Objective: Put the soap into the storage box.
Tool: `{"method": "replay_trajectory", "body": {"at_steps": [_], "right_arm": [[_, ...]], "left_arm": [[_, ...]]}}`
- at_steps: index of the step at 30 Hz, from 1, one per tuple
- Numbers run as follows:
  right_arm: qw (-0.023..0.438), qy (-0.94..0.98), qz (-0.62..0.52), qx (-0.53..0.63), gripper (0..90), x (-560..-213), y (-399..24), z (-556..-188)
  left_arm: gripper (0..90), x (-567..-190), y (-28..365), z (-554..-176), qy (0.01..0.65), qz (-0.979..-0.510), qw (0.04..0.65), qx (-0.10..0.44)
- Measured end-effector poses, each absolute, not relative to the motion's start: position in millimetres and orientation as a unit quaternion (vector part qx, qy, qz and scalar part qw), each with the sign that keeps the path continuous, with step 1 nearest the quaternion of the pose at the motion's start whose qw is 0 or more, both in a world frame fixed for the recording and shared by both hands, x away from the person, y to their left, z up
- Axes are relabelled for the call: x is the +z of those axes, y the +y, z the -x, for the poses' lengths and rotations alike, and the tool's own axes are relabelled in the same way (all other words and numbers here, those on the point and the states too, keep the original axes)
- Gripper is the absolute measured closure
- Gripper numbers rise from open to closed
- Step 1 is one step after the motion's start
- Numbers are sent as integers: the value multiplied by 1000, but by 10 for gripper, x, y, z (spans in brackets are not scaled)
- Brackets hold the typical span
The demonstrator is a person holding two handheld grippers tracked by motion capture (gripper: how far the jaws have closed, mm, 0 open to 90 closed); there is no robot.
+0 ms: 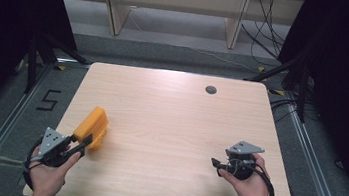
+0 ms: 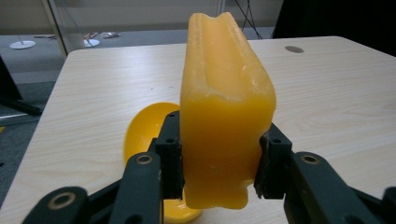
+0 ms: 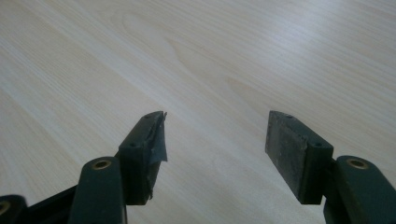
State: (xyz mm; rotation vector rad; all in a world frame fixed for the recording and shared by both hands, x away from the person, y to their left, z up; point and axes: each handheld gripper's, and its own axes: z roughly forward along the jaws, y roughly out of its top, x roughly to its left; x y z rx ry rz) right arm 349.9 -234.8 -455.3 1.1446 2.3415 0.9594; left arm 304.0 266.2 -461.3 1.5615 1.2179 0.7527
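Orange block (image 2: 226, 116): a tall, waxy orange-yellow piece with a groove along its top, held upright between the left gripper's 2 jaws; in the high view (image 1: 91, 125) it sits near the table's left edge, towards the person's side.
Left gripper (image 2: 219, 161): its 2 black pads press on the block's 2 opposite sides, low on the block, so it has a firm hold; in the high view (image 1: 84, 143) it points away from the person and to the right.
Yellow bowl-like piece (image 2: 147, 128): a rounded yellow shape behind and below the block, partly hidden by the left jaw; whether it touches the block I cannot tell.
Right gripper (image 3: 217, 144): jaws spread well apart with bare wood between them, holding nothing; in the high view (image 1: 218, 165) it is at the table's right, well apart from the block.
Table (image 1: 169, 122): pale wood, with 1 small dark round cap (image 1: 211, 89) near its far edge.
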Motion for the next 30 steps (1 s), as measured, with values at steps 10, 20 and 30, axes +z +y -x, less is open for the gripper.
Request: {"method": "replay_trajectory", "body": {"at_steps": [10, 20, 30], "right_arm": [[169, 829, -415, 334, 379, -4557, -2336, -3496], [174, 828, -412, 337, 379, -4577, -2334, -3503], [169, 831, -413, 331, 376, -4581, -2329, -3499]], "left_arm": [[603, -4632, 2740, -3128, 525, -626, 480, 319], [603, -4678, 2761, -3214, 544, -616, 469, 324], [603, -4716, 2743, -3279, 561, -606, 462, 323]]}}
